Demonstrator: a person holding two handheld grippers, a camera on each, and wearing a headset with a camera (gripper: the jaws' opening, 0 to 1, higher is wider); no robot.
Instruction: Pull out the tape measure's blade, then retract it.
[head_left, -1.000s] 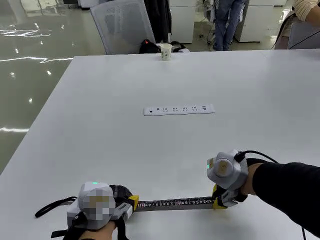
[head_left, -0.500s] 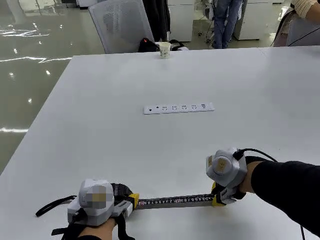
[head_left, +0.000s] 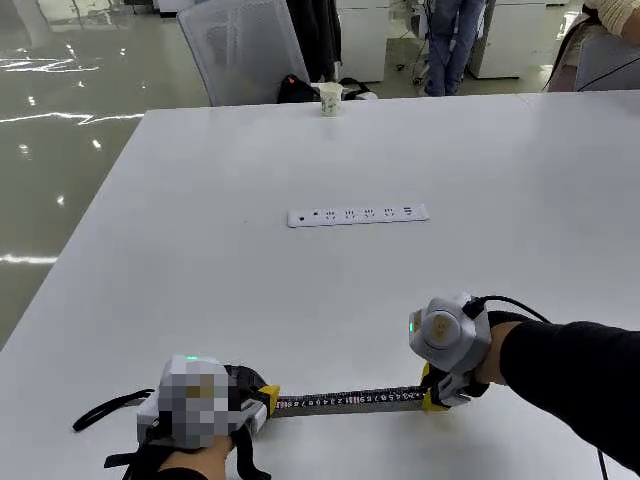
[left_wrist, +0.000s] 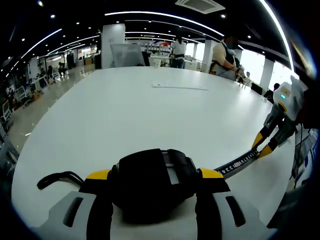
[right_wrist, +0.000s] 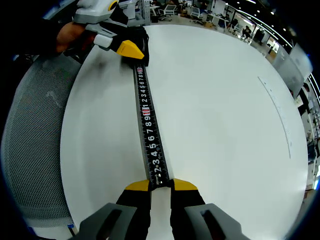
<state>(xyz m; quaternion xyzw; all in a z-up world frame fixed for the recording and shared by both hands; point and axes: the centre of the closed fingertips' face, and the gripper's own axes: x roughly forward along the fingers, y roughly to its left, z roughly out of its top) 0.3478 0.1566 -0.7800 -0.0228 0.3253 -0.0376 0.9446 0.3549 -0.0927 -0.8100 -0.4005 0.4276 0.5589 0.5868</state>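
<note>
Here, at the white table's (head_left: 300, 150) near edge, the left gripper (left_wrist: 155, 175) clamps the black tape measure case (head_left: 243, 384) while the right gripper (right_wrist: 161, 186), further right, pinches the extended blade's (right_wrist: 149, 130) tip.

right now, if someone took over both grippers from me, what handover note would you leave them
Left gripper: shut on the tape measure case, near the front edge of the white table.
Right gripper: shut on the tip of the blade.
Blade: drawn out, running just above the table from the case to the right gripper.
Done: the pull-out.
Left: feed the blade back into the case, then release.
</note>
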